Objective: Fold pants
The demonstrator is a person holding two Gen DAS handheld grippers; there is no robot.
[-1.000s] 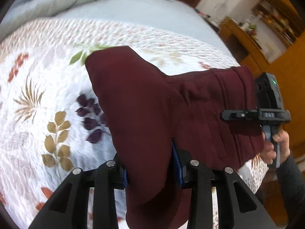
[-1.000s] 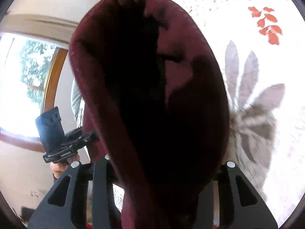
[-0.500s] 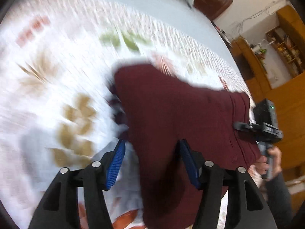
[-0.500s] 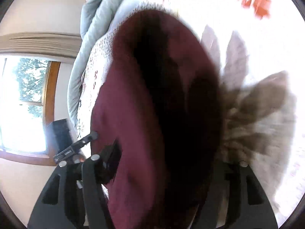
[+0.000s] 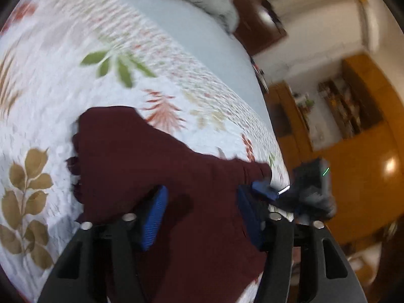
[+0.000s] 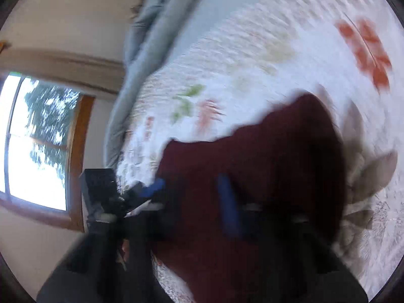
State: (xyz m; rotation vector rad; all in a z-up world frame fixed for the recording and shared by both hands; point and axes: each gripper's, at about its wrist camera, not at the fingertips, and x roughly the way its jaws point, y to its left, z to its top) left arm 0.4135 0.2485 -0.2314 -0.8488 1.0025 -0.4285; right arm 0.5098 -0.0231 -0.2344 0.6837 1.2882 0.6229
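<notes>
The left gripper [image 5: 202, 214] hangs low over the maroon pants [image 5: 156, 166], its 2 blue pads spread apart with cloth lying loose between them. The pants lie flat on the leaf-print bedspread [image 5: 50, 96]. At 3 o'clock the right gripper [image 5: 298, 192] sits at the pants' edge, smeared by blur. In its own view the right gripper [image 6: 192, 197] is dark and blurred; I cannot tell whether its fingers are apart or pinching cloth.

- A home bedroom: a bed [image 5: 75, 80] with a leaf-print quilt.
- Beyond the bed, wooden cabinets [image 5: 358, 136].
- Beside the bed, a wood-framed window [image 6: 38, 146].
</notes>
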